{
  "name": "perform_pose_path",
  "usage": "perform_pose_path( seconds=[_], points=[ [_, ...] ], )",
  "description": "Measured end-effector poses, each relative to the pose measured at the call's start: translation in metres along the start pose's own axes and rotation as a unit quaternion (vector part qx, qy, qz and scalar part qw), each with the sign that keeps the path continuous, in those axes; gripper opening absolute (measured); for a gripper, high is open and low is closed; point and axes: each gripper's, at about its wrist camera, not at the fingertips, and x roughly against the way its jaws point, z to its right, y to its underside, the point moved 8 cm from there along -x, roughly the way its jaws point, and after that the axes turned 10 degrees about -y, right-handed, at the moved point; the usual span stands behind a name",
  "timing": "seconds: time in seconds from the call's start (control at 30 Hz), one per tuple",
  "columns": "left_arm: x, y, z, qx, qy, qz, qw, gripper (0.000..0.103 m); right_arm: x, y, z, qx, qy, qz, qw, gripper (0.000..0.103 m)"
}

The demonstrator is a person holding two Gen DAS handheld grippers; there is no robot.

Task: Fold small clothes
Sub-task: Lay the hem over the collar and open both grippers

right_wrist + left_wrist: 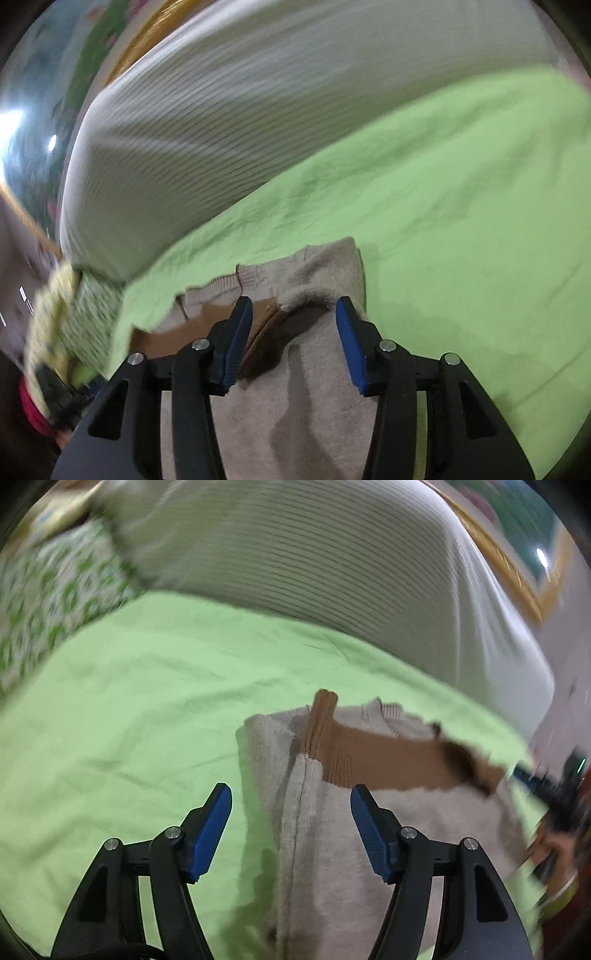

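green sheet | striped white pillow | green-patterned cloth far left

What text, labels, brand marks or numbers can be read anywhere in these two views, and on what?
None can be read.
The beige garment with its brown ribbed part shows no tag or print.
The green sheet is plain.
The patterned cloth carries only green shapes, blurred.
The framed picture is too blurred to tell.
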Motion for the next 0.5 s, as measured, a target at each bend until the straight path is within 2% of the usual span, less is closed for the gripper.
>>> perform_pose_path(
  seconds=[0.07, 0.17, 0.23, 0.27, 0.33, 0.4, 0.43, 0.47, 0.5],
  points=[
    [-0.005, 0.0, 0.006, -0.029, -0.011, -0.003, 0.9995, 0.072, -0.007, 0.004, -0.021, 0.109, 0.026, -0.029, 0.993, 0.061],
    [-0.021, -0.004, 0.014, -0.049, -0.009, -0.019, 0.9986, 0.072, -0.018, 0.018, -0.058, 0.279, 0.044, -0.067, 0.957, 0.074],
    [-0.036, -0.009, 0.019, -0.059, -0.012, -0.034, 0.9976, 0.072, -0.026, 0.034, -0.075, 0.377, 0.06, -0.088, 0.92, 0.076],
    [-0.042, -0.01, 0.024, -0.062, -0.01, -0.037, 0.9973, 0.072, -0.031, 0.043, -0.081, 0.424, 0.073, -0.099, 0.897, 0.078],
    [-0.052, -0.011, 0.035, -0.072, -0.005, -0.045, 0.9964, 0.072, -0.046, 0.056, -0.083, 0.494, 0.112, -0.113, 0.855, 0.08],
    [-0.067, -0.01, 0.043, -0.084, -0.014, -0.059, 0.9946, 0.07, -0.065, 0.065, -0.078, 0.532, 0.14, -0.137, 0.824, 0.08],
    [-0.075, -0.008, 0.045, -0.094, -0.027, -0.066, 0.993, 0.065, -0.077, 0.065, -0.072, 0.542, 0.164, -0.142, 0.812, 0.079],
    [-0.079, -0.005, 0.046, -0.102, -0.039, -0.07, 0.9915, 0.04, -0.083, 0.062, -0.067, 0.537, 0.172, -0.146, 0.813, 0.077],
    [-0.083, -0.003, 0.047, -0.108, -0.042, -0.075, 0.9905, 0.021, -0.088, 0.058, -0.062, 0.517, 0.165, -0.153, 0.826, 0.068]
  ],
)
